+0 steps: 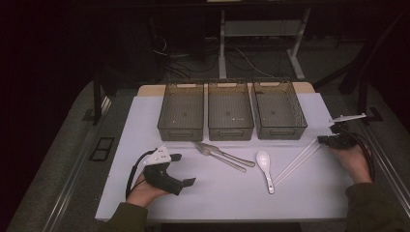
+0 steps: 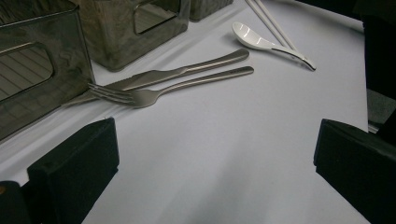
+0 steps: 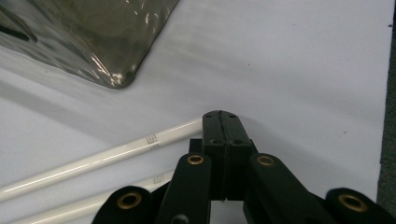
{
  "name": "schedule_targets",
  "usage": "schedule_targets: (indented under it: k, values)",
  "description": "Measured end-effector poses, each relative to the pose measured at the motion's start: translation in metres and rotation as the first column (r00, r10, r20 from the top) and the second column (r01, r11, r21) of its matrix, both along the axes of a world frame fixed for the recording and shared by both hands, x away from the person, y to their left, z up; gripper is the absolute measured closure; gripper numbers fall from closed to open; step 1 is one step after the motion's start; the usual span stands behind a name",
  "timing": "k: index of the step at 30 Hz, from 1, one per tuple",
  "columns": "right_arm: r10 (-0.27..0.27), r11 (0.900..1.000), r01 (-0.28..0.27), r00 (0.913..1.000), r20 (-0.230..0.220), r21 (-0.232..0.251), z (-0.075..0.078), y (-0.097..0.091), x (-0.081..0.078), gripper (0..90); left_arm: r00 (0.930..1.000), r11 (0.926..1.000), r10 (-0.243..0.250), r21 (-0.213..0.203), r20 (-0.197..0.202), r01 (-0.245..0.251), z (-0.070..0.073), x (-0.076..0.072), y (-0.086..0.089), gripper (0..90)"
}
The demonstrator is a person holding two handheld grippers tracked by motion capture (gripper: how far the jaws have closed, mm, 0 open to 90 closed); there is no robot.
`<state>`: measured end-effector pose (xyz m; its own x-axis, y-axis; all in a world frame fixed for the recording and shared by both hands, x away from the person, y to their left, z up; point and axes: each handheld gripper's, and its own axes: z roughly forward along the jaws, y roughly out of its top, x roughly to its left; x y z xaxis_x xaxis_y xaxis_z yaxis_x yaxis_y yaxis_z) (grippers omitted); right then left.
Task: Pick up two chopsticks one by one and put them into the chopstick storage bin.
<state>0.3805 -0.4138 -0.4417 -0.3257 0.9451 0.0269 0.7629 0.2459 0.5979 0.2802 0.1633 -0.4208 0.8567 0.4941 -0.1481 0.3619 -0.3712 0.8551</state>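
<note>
Two white chopsticks [image 1: 297,162] lie slanted on the white table cover, their upper ends at my right gripper [image 1: 323,140]. In the right gripper view its jaws [image 3: 222,116] are pressed together, shut, with nothing seen between them; the upper chopstick [image 3: 107,156] ends against the side of the left jaw and the second chopstick [image 3: 70,210] runs under the gripper. A white spoon [image 1: 263,162], a steel fork [image 1: 212,154] and a knife [image 1: 234,158] lie mid-table. My left gripper [image 1: 183,169] rests open at the left, empty [image 2: 215,158], facing the fork [image 2: 140,96], knife [image 2: 187,70] and spoon [image 2: 254,38].
Three smoky transparent bins stand side by side at the back: left bin [image 1: 180,131], middle bin [image 1: 230,131], right bin [image 1: 280,131]. A corner of the right bin [image 3: 93,37] sits close ahead of the right gripper. The table's right edge [image 3: 390,93] is near.
</note>
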Motion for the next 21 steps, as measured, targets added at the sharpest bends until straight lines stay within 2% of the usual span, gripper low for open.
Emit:
schedule_targets:
  k: [15, 21]
  values:
    - [-0.014, 0.9999, 0.014, 0.9994, -0.030, -0.003, 0.002, -0.010, -0.013, 89.7, 1.0000, 1.0000, -0.008, 0.000, 0.001, 0.008, 0.000, -0.001, -0.001, 0.0]
    - [-0.016, 0.9998, 0.016, 0.9994, -0.029, -0.006, 0.002, -0.014, -0.018, 89.7, 1.0000, 1.0000, -0.008, 0.001, -0.001, 0.008, 0.000, -0.001, -0.001, 0.0]
